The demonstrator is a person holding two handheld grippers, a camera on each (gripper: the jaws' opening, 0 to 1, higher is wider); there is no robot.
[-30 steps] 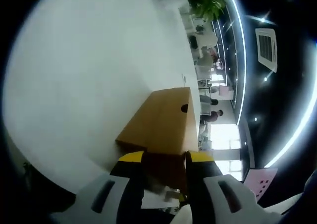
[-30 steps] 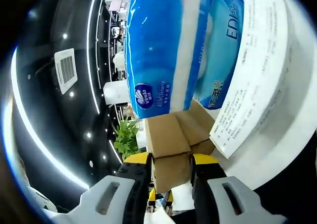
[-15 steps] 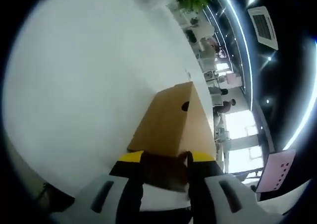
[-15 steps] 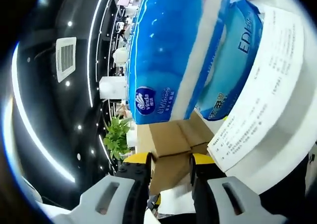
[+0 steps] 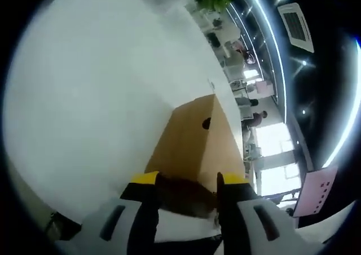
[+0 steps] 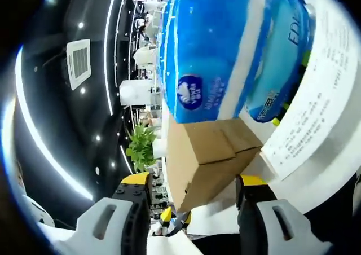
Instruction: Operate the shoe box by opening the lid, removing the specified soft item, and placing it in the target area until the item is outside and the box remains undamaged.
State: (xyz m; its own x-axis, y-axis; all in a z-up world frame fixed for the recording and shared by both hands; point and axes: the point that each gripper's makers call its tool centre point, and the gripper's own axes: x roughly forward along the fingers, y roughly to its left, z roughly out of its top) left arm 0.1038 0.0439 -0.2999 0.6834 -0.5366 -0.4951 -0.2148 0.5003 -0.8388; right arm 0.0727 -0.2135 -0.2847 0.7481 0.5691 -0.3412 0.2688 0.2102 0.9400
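Office backdrop; blue tissue pack (image 6: 217,46) "Vinda"

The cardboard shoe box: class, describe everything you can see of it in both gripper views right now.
The shoe box is plain brown cardboard with a small dark round hole in one face. It rests on a white table. In the left gripper view its near end sits between the left gripper's yellow-tipped jaws. In the right gripper view the box shows a seamed panel, lies below blue soft packs beside a printed white sheet, and sits between the right gripper's widely spread jaws.
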